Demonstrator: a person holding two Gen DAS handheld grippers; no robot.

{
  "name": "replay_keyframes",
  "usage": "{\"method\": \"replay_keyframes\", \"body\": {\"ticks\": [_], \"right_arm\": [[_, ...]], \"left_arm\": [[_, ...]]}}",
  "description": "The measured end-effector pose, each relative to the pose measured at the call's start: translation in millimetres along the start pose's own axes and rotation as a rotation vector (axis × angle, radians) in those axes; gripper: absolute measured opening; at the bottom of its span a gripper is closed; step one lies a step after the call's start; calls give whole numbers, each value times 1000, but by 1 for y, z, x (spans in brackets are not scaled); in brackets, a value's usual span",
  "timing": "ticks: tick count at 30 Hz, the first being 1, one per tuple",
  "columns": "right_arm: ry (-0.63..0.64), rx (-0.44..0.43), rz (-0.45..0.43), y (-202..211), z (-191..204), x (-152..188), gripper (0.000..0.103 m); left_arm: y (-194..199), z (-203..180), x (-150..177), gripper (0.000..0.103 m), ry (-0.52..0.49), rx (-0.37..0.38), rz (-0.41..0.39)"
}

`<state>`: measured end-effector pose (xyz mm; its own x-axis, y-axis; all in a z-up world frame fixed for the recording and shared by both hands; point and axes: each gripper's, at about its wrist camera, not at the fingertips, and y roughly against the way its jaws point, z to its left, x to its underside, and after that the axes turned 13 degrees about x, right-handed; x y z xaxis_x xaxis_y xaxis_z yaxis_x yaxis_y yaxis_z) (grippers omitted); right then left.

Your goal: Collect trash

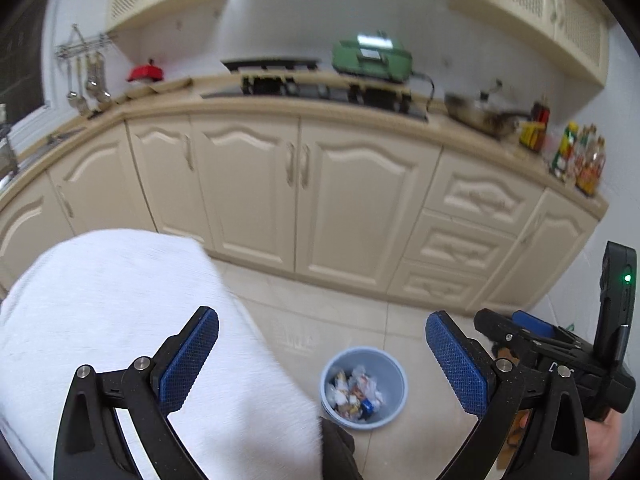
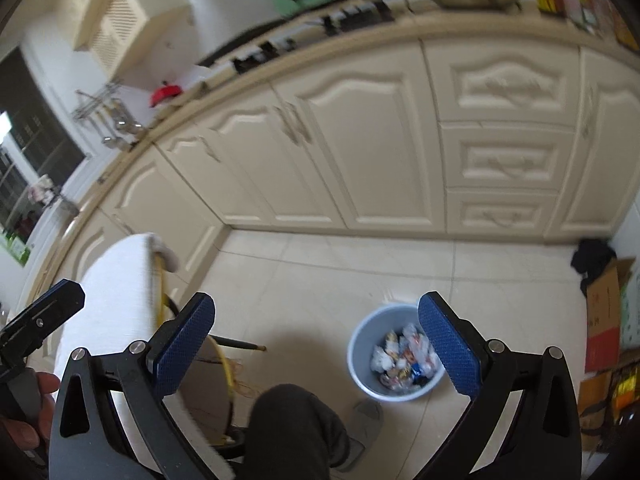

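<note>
Below both claws, on the floor tiles, stands the blue bin (image 1: 363, 386) of crumpled wrappers (image 1: 354, 394). Left gripper (image 1: 322, 354) and right gripper (image 2: 316, 340) are both spread wide, holding nothing. From the right claw the bin lies at about four o'clock, slightly nearer. Wrapper print is too blurred to read.

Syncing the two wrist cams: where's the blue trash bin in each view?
Left wrist: blue trash bin sits low, just right of centre, on the floor between the open jaws, beside the white-covered table.
Right wrist: the bin is at lower right, its right rim partly hidden behind the right finger pad.
Shared landmark: the green appliance on the counter, top centre in both.
</note>
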<state>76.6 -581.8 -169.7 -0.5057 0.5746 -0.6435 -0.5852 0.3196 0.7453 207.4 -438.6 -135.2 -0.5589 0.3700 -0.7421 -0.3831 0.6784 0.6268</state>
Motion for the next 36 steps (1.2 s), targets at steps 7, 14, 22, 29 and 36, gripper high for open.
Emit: {"method": "replay_keyframes", "body": {"ticks": [7, 14, 22, 29, 36], "right_arm": [[108, -117, -98, 59, 76, -6, 103], [235, -233, -185, 116, 158, 4, 103], [370, -275, -254, 168, 228, 43, 103], [444, -304, -276, 203, 255, 92, 103], [499, -301, -293, 229, 261, 136, 103]], "left_arm": [[139, 27, 57, 102, 55, -56, -143], [257, 37, 115, 102, 99, -184, -297], [359, 14, 189, 102, 139, -359, -409], [412, -33, 254, 102, 188, -498, -450], [438, -90, 305, 102, 202, -563, -466]]}}
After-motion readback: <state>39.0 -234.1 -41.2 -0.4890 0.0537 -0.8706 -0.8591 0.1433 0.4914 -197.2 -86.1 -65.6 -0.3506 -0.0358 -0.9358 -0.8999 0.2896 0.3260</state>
